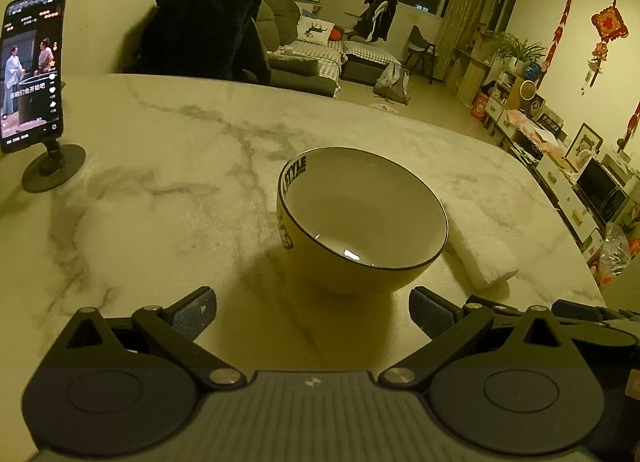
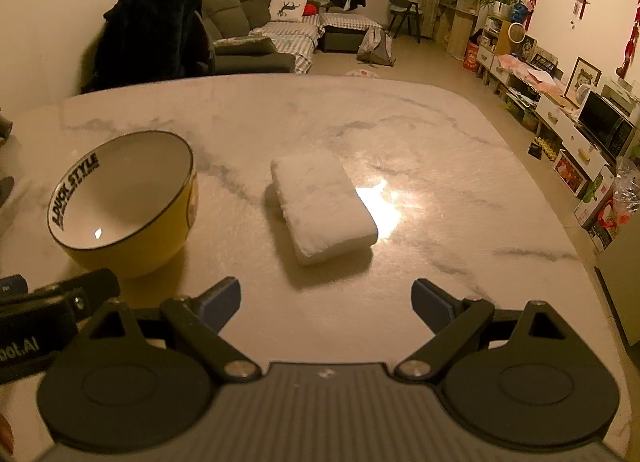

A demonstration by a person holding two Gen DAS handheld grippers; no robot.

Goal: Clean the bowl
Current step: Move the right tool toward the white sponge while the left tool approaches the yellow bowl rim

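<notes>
Yellow outside, white inside, with a thin dark rim: that's the bowl [image 2: 124,202], standing upright on the marble table [image 2: 400,134], and it's the landmark here. Printed lettering runs around the inner wall just under the rim, and a cartoon print shows on the outside. The inside looks dry and bare; whether it carries any dirt, I can't tell in this dim light.

Just beside the bowl, to its right, lies a folded white cloth [image 2: 324,206], flat on the table and untouched. Well beyond the bowl on the far left, a phone on a stand [image 1: 34,70] plays a video.

Both tools hang back on the near side of the bowl. The left gripper [image 1: 312,312] faces it with fingers spread wide and nothing between them. The right gripper [image 2: 326,302] faces the cloth, jaws equally wide, empty too.

So, by my reading, nothing is done yet: cloth to pick up, bowl to steady, wiping all ahead.
</notes>
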